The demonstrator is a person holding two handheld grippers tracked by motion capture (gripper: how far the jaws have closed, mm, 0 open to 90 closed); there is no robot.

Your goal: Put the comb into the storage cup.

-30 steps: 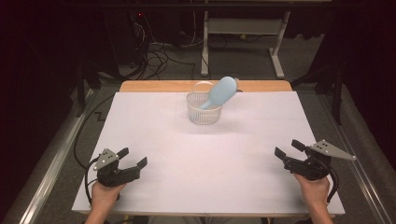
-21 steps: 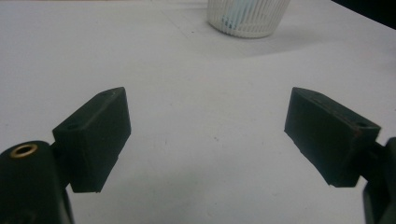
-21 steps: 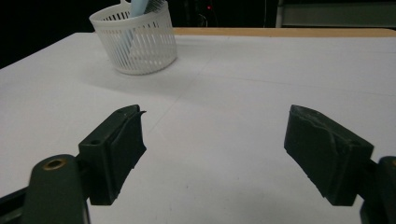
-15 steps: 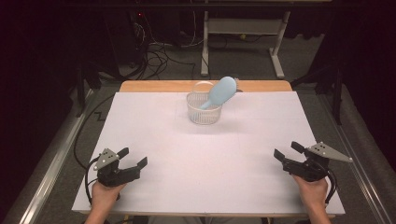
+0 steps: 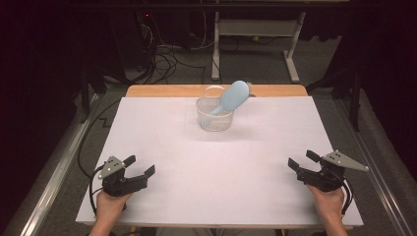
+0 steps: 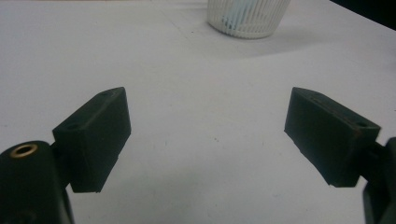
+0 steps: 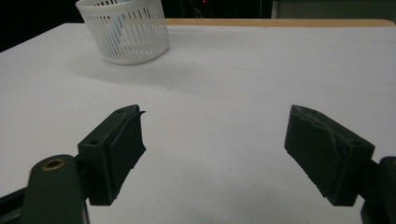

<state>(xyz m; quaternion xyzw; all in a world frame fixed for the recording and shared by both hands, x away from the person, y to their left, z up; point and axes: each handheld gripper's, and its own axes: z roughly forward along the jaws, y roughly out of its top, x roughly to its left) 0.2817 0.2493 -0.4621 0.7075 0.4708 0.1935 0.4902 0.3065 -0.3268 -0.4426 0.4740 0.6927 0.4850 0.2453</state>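
**Both tools parked at the near edge, basket and scoop waiting up top**

So the left tool (image 5: 135,168) and the right tool (image 5: 304,163) are both sitting low near the person's edge of the white worktop (image 5: 162,147), one at each corner. Both have their jaws spread wide with nothing between them, which is easy to check in the two gripper views, where plain worktop is showing through each gap.

The thing they're facing is the white slatted basket (image 5: 214,117), sitting toward the far side of the worktop, roughly centred and well apart from both tools. A light blue scoop (image 5: 231,97) is leaning in it, broad end sticking up and out over the right rim, handle end down inside.

My guess at the step in hand: reaching in for the scoop or the basket. If I'm doing it, I'm going with the right tool, since the broad end is tilting that way. I'm keeping the jaws wide on approach, coming in above the rim and closing across the thin sides of the blade. The basket is looking light, so steadying it with the left tool probably helps stop it tipping or sliding.
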